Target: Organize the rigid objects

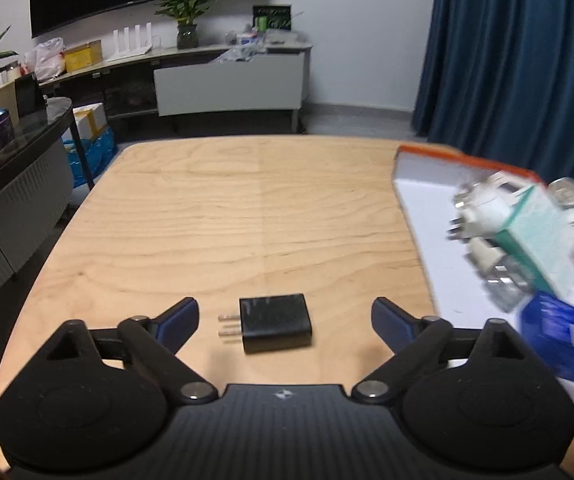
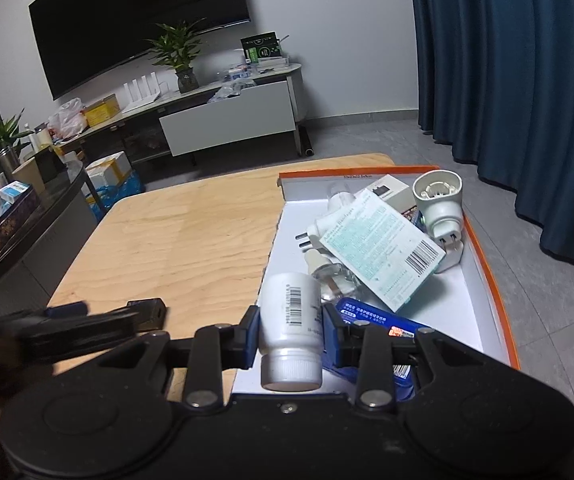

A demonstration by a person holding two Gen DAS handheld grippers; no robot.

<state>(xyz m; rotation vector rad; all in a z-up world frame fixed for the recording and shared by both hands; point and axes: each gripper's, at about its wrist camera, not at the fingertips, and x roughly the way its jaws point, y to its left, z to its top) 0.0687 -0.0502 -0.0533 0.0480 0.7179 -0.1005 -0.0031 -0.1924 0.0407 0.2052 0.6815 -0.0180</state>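
Your right gripper (image 2: 290,330) has its blue pads pressed against both sides of a white bottle (image 2: 291,328), low in the middle of the right wrist frame, cap toward the camera and barcode label facing up. The bottle hangs over the near left corner of the orange-edged box (image 2: 491,264), which fills the right half of that frame. Inside the box lie a teal-printed bandage carton (image 2: 383,248) tilted across a white plug adapter (image 2: 327,224), a round white plug-in unit (image 2: 439,204) at the far right corner, and a blue packet (image 2: 371,316) just beside your right fingers.

Your left gripper (image 1: 285,316) stands wide open, holding nothing. The black charger (image 1: 275,322) lies flat on the wooden table (image 1: 227,208) between its fingers, clear of both pads, prongs pointing toward the left of the left wrist frame. The box sits at that frame's right edge, blurred.
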